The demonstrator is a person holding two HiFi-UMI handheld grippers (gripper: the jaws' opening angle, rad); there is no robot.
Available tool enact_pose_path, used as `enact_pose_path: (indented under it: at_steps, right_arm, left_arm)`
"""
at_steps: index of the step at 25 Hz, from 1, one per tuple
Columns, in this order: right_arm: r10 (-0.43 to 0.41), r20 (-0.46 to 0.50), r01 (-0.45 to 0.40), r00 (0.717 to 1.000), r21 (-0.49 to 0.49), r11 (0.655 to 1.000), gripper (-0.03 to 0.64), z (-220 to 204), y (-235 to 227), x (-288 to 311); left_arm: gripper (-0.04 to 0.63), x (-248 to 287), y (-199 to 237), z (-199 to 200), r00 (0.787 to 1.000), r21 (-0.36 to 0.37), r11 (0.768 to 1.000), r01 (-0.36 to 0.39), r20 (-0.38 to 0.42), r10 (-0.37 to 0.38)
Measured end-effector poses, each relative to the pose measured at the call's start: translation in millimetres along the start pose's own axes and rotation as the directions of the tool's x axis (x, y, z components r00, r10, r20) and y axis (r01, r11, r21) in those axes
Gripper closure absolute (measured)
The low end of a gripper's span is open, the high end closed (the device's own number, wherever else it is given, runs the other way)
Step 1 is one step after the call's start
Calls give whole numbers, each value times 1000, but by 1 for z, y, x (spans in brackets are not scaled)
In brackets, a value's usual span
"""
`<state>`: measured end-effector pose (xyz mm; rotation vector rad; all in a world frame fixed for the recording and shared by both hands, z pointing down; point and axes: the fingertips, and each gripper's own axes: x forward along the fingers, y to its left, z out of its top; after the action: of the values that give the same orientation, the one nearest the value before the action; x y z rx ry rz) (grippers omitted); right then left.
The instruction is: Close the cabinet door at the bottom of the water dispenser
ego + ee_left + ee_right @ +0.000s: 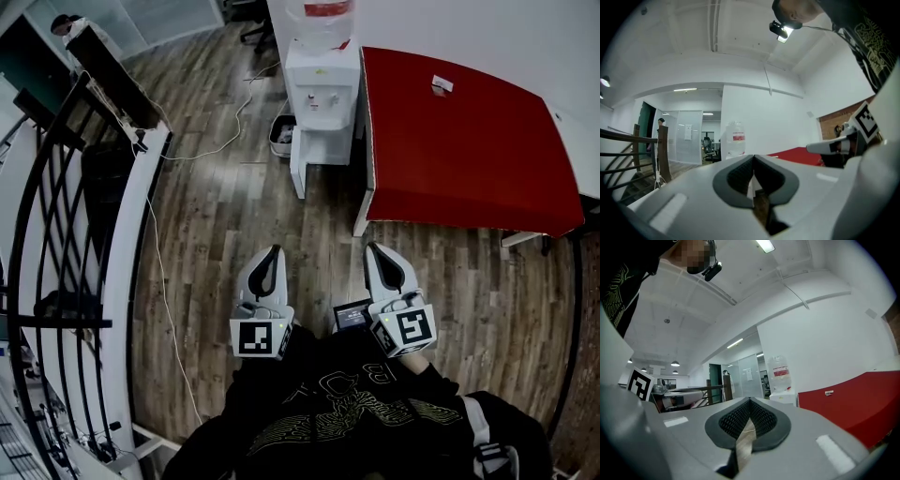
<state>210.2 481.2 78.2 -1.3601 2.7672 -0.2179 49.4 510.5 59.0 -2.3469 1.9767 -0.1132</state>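
Both jaw pairs are pressed together, empty: left gripper (273, 251), right gripper (374, 248), level by your body. The dispenser (322, 80) stands well ahead beside the red desk (459, 141), its door (297, 167) apparently ajar. Step in close, then push the door's outer face flat.

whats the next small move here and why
Probably walk forward toward the water dispenser: its bottom cabinet door looks swung open, and both the left gripper and right gripper, shut and empty, are well short of it.
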Motion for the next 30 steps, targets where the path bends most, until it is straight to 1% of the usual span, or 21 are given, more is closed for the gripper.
enact_pose_path:
  at_steps: [6, 9, 12, 14, 17, 21, 23, 25, 27, 30]
  right_arm:
    - [9, -23, -9, 1000, 11, 1000, 620, -8, -11, 7]
    - [-12, -49, 13, 999, 20, 1000, 620, -15, -19, 25]
    - [-27, -63, 27, 998, 12, 1000, 620, -16, -25, 54]
    - [-34, -59, 35, 998, 8, 999, 620, -15, -31, 78]
    - [-47, -59, 48, 997, 5, 999, 618, -8, -37, 123]
    - [-58, -39, 57, 998, -20, 998, 619, 10, -34, 197]
    - [-81, -32, 80, 996, -26, 996, 618, 17, -30, 223]
    - [-110, -26, 109, 994, -33, 994, 618, 22, -33, 246]
    - [-127, -16, 126, 992, -43, 991, 618, 25, -39, 264]
    - [-129, -18, 128, 991, -74, 989, 618, 22, -42, 284]
  left_arm:
    - [588, 13, -1, -6, 1000, -23, 1000, -8, -11, 8]
    - [588, 32, 7, -13, 1000, -27, 1000, 2, -16, -2]
    - [588, 61, 25, -19, 1000, -24, 1000, 14, -7, -14]
    - [588, 84, 42, -19, 1000, -29, 999, 26, 13, -26]
    - [588, 119, 75, -20, 999, -53, 998, 38, 18, -37]
    - [588, 170, 127, -18, 996, -87, 992, 91, 28, -89]
    - [588, 186, 156, -24, 995, -124, 987, 103, 14, -102]
    - [588, 206, 186, -31, 996, -143, 986, 90, -5, -92]
    - [588, 224, 209, -42, 996, -135, 988, 73, -36, -78]
    - [588, 245, 237, -65, 994, -126, 991, 48, -92, -60]
